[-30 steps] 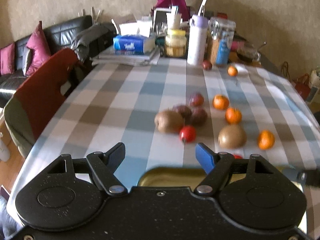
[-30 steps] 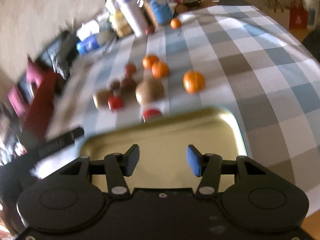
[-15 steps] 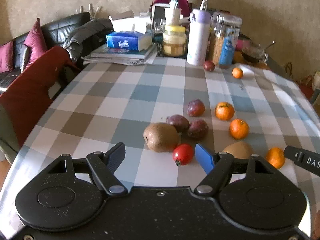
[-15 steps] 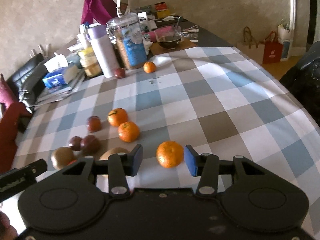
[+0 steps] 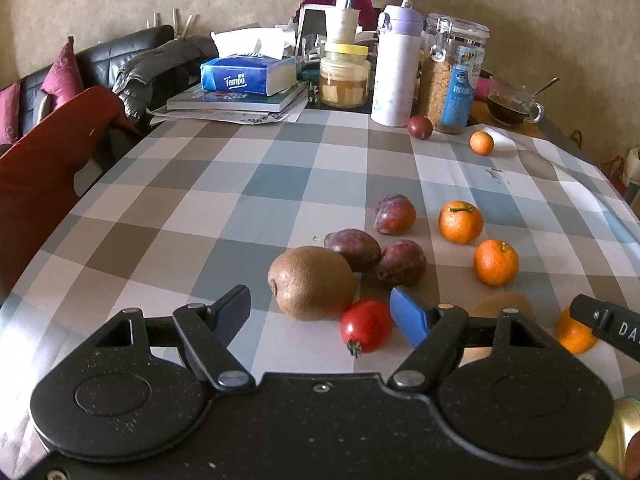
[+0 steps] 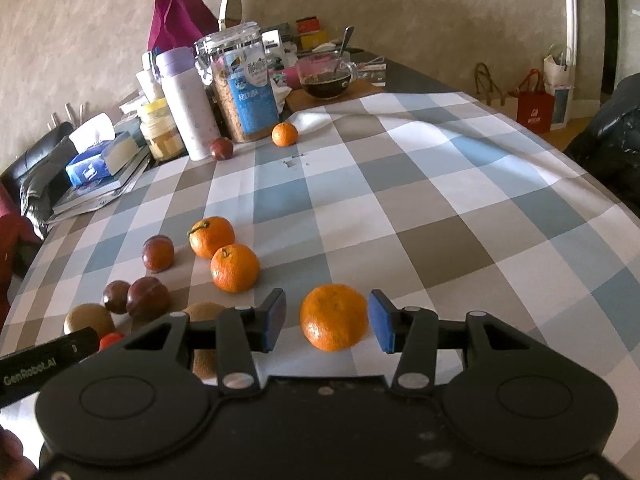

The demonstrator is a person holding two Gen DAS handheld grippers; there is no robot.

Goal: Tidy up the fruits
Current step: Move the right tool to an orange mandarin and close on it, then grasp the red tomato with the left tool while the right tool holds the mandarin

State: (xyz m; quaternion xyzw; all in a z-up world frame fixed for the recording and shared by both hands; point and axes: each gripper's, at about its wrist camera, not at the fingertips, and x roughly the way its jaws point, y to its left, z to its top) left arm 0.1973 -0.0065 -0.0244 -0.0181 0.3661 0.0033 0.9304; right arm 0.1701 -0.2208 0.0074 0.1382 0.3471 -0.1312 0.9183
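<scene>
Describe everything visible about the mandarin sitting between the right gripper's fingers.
The mandarin is round and bright orange, with dimpled, slightly glossy peel and no stem or leaf showing. It looks whole and rests on the checked tablecloth, on a pale square. It sits between the blue pads of the right gripper, with a gap visible on each side, so neither pad touches it. It lies apart from two other mandarins further back.

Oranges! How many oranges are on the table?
4: one between the right claw's fingers, two side by side behind it, one far back beside the jar. None seem hidden.
</scene>
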